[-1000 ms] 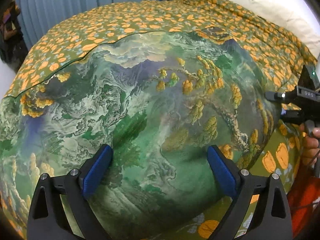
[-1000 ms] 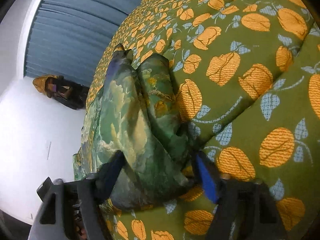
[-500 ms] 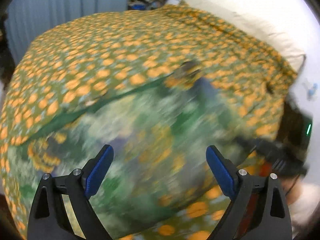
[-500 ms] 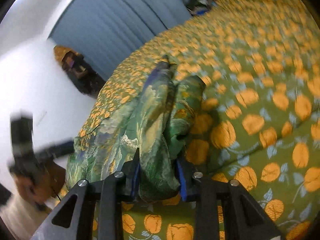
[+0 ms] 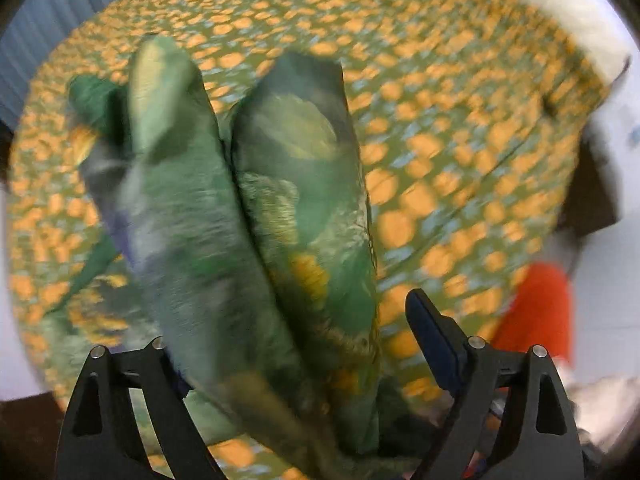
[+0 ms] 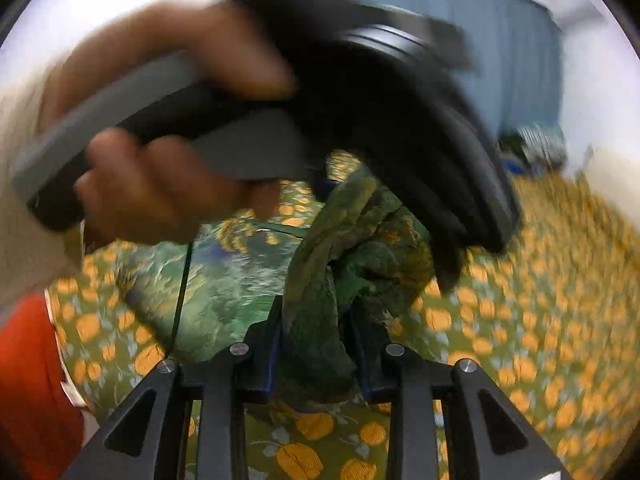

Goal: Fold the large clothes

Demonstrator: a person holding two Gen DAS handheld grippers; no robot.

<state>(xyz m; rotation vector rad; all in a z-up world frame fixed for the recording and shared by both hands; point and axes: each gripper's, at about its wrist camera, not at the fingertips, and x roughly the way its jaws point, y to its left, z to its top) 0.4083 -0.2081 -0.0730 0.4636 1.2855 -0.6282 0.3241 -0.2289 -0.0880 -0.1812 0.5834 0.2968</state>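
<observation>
Left wrist view, left gripper (image 5: pixel 304 356): jaws spread wide; bunched cloth fills the gap between them, and whether either pad presses it cannot be told through the blur.
Left wrist view, green cloth (image 5: pixel 280 208): gathered in two long folds side by side, rising from the jaws out over the bedspread (image 5: pixel 460 112).
Left wrist view, pillow (image 5: pixel 576 12): pale, at the bed's far edge.
Right wrist view, right gripper (image 6: pixel 316 356): jaws nearly closed, pinching a thick bunch of the green cloth (image 6: pixel 320 280).
Right wrist view, cloth: the remainder lies spread on the bedspread (image 6: pixel 540 300) to the left.
Right wrist view, hand (image 6: pixel 160 184): grips the other gripper's handle, close above, blurred.
</observation>
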